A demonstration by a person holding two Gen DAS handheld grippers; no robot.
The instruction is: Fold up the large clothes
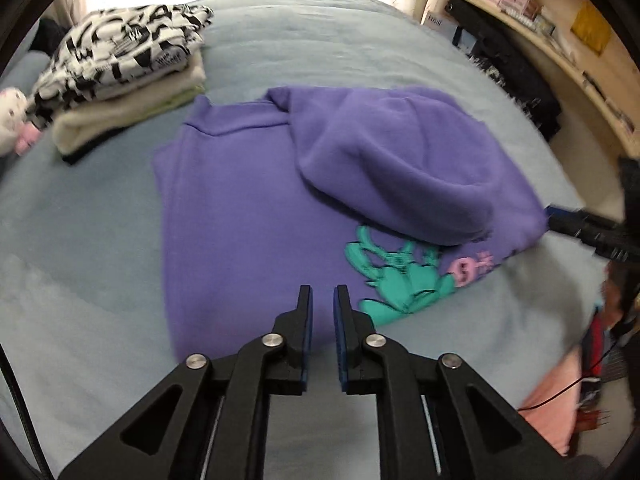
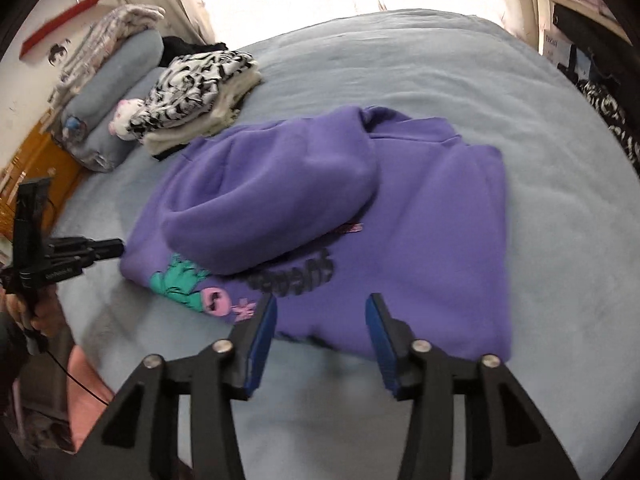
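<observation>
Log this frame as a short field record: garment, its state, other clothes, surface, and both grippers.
garment: purple hoodie
state: partly folded, hood laid over the printed front
other clothes: folded stack beside the hoodie
surface: blue blanket
left gripper: narrow gap, holding nothing, over the hoodie's near edge
right gripper: open, empty, over the hoodie's near edge

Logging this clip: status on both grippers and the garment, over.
Left gripper jaws narrowly apart, empty, over purple fleece hoodie. Right gripper open, empty, at its near hem. Hoodie part-folded on blue bedspread. Nothing in the way.
</observation>
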